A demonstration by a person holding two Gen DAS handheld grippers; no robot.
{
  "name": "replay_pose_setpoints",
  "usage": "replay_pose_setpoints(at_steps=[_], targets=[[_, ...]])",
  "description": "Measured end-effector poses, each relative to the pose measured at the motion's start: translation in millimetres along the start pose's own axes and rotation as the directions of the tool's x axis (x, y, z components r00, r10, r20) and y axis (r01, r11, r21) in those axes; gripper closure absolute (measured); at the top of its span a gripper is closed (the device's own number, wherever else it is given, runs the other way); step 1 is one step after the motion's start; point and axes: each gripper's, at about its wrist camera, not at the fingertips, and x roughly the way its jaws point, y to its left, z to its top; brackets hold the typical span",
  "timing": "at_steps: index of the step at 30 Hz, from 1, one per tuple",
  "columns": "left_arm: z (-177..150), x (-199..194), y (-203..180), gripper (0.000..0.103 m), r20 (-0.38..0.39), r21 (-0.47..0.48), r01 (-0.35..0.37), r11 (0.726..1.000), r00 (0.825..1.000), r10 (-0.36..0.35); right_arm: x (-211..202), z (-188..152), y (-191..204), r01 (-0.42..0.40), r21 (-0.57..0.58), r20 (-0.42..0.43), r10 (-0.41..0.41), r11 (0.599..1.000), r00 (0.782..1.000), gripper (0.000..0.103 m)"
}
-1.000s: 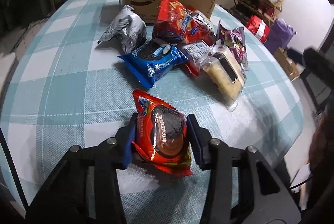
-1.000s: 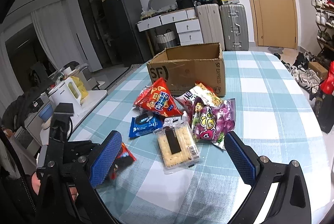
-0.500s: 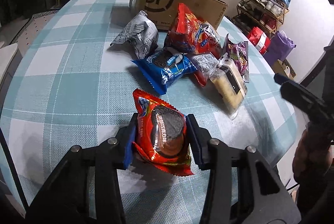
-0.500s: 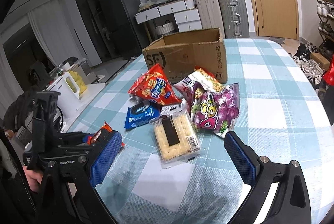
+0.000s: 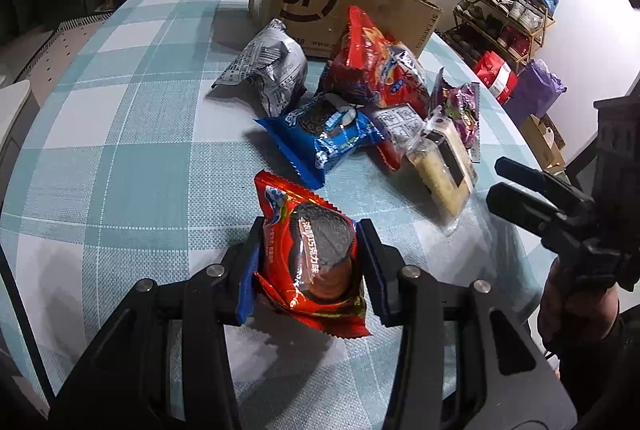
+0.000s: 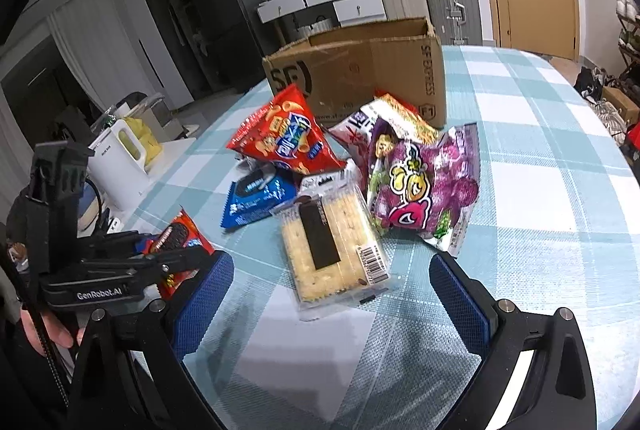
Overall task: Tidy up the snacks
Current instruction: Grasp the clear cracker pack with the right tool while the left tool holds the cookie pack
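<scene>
Left jaws tight around red cookie packet (image 5: 310,254)

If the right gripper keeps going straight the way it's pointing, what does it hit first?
Most likely the clear cracker pack, which lies flat on the tablecloth straight ahead of the open right gripper. The purple snack bag sits further back, though depth is hard to judge.
</scene>
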Motion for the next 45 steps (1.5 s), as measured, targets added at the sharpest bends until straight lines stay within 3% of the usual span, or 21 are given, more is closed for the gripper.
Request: replay_pose_setpoints(at_steps=[25,28,32,45], targets=[[6,5,8,0.062,-0.009,-0.043,0.009,0.999,1.000,-0.009,52,10,7,0.062,-0.073,-0.135,-0.071,0.995,0.988,0.003],[6,3,9,0.062,-0.005,-0.045,0.007,0.999,1.000,-0.008,55,11,12,0.072,-0.094,-0.137,-0.084,0.993,0.987,0.012],[7,-1,9,0.062,0.005,-0.045,0.007,0.999,1.000,-0.007,56,10,21,0.105,-0.163,-0.132,-0.127,0.981,0.983,0.041],[6,-19,4,0.062,0.030,-0.030,0.010,1.000,1.000,-0.009,28,6,9,0.027,-0.076,-0.086,-0.034,0.997,0.996,0.041]])
